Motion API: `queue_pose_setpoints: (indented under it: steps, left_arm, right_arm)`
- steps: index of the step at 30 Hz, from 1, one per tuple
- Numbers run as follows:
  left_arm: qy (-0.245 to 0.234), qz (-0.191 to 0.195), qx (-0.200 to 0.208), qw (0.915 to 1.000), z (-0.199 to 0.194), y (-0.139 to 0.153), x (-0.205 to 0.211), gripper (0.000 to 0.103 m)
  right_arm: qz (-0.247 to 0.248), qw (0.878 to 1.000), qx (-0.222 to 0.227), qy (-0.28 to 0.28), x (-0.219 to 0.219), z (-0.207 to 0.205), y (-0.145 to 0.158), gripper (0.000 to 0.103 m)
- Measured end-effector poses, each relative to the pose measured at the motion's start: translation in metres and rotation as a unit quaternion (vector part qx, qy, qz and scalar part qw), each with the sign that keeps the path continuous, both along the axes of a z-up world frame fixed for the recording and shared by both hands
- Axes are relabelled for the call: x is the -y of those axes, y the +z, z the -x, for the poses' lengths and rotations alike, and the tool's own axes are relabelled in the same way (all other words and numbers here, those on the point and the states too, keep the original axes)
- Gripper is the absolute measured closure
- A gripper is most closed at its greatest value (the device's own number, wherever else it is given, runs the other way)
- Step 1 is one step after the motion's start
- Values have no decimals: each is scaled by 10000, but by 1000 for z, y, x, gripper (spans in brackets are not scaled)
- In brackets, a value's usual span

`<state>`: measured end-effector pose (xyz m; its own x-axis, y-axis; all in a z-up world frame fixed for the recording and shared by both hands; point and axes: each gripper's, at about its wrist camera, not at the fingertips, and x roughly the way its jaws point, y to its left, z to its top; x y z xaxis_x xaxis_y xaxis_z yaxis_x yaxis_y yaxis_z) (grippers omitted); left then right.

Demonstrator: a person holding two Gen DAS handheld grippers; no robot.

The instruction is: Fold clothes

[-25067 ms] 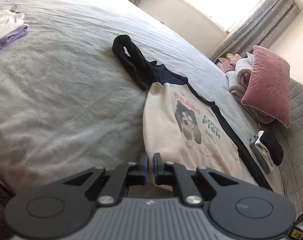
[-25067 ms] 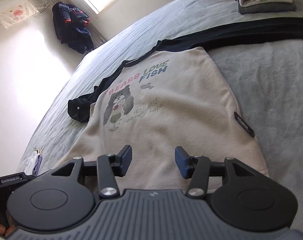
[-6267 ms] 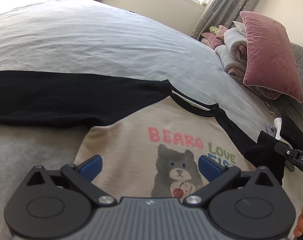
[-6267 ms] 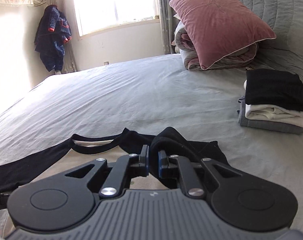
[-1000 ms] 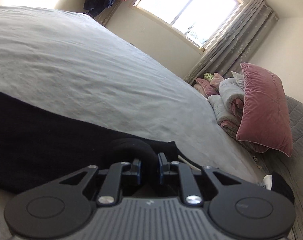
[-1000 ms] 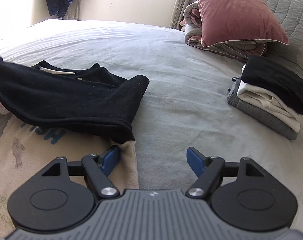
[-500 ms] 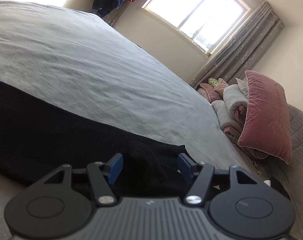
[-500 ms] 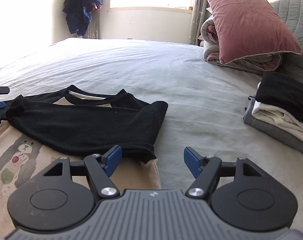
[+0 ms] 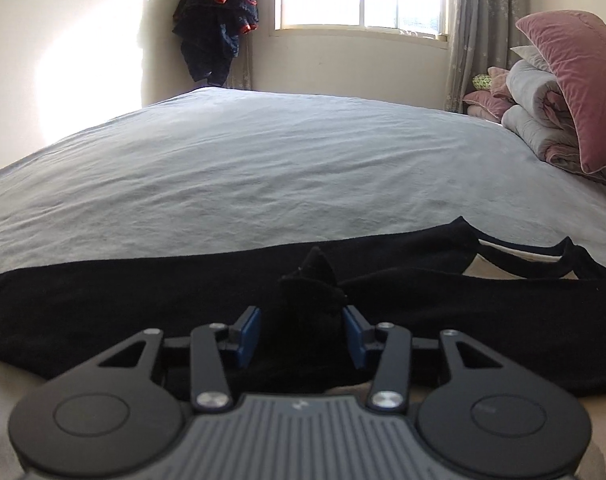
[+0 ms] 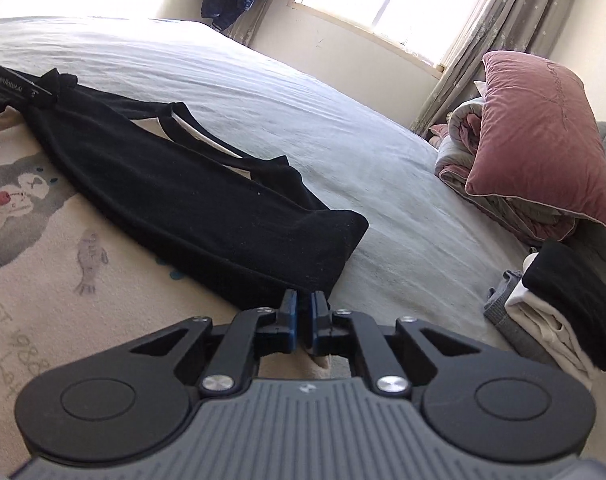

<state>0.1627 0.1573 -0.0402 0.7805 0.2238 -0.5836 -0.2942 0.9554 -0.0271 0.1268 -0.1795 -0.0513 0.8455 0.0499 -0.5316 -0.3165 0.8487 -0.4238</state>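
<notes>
Centrally, a cream sweatshirt [image 10: 43, 280] with black sleeves and a bear print is spread flat on a grey bed [image 9: 263, 168]. One black sleeve [image 10: 191, 208] has been laid across the chest, its cuff at the shirt's right edge. The right tongs [image 10: 301, 320] are seen pressed together at that edge, just below the cuff; whether fabric is pinched between them cannot be told for sure. The left tongs [image 9: 301, 334] are held apart, with a bunched peak of the other black sleeve [image 9: 311, 280] standing between the blue pads, unclamped. That sleeve is stretched sideways across the bed.

The step in hand is judged to be the folding-in of the sleeves. It would be done well if the bunched peak were flattened, the sleeve laid parallel over the first, and wrinkles smoothed before the body is folded.

Beyond the shirt, a stack of folded clothes [image 10: 559, 312] is seen near a pink pillow [image 10: 543, 140] resting on rolled bedding.
</notes>
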Motion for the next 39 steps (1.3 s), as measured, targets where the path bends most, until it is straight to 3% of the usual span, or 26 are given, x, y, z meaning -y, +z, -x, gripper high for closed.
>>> queue_pose_setpoints:
  steps: [3,7,12,14,16,18,22,25,27,29,31,34,36,39]
  left_arm:
    - [280,513,-244,9980,5,4,-31,55]
    - [158,1501,-176,9884,11,7,-63,50]
    - [-65,2291,3,9734,-5,8,-81,43]
    - [-150,2352,-97,9718,-20,4,-80,43]
    - [-231,2232,-256,9742,-31,0,-75,47]
    - [-264,2114,-279,9767,-35,-2,-71,57]
    - [-327,1938,-309,9800,-44,-6,-64,88]
    - [-298,2152,-179,9760,-45,-9,-67,98]
    - [-254,2279,69,9733,-41,-9,-69,100]
    - [-214,2400,363,9699,-34,-9,-71,101]
    - [-173,2517,656,9654,-28,-9,-72,102]
    - [-112,2689,1095,9569,-19,-9,-74,102]
    - [-48,2763,1333,9518,-14,-9,-76,102]
    - [74,2495,1028,9629,-23,-18,-71,101]
  right_arm:
    - [150,9994,-296,115,2,2,-3,97]
    - [260,9968,-745,156,6,2,-2,98]
    - [-661,9900,-1235,-169,30,-3,15,96]
    - [-1148,9853,-1228,-306,41,-8,25,82]
    - [-1577,9799,-1113,-506,51,-16,32,45]
    - [-1923,9737,-1040,-639,57,-27,36,41]
    - [-2440,9591,-1067,-959,66,-65,35,41]
    - [-2867,9442,-1085,-1206,69,-92,26,41]
    - [-3184,9319,-1133,-1318,69,-108,18,42]
    - [-3387,9236,-1145,-1381,67,-119,10,54]
    - [-3386,9235,-1199,-1343,64,-125,5,96]
    - [-3509,9243,-831,-1252,68,-119,6,96]
    - [-3809,9130,-636,-1316,81,-116,6,96]
    - [-3868,9081,-646,-1469,90,-119,-1,96]
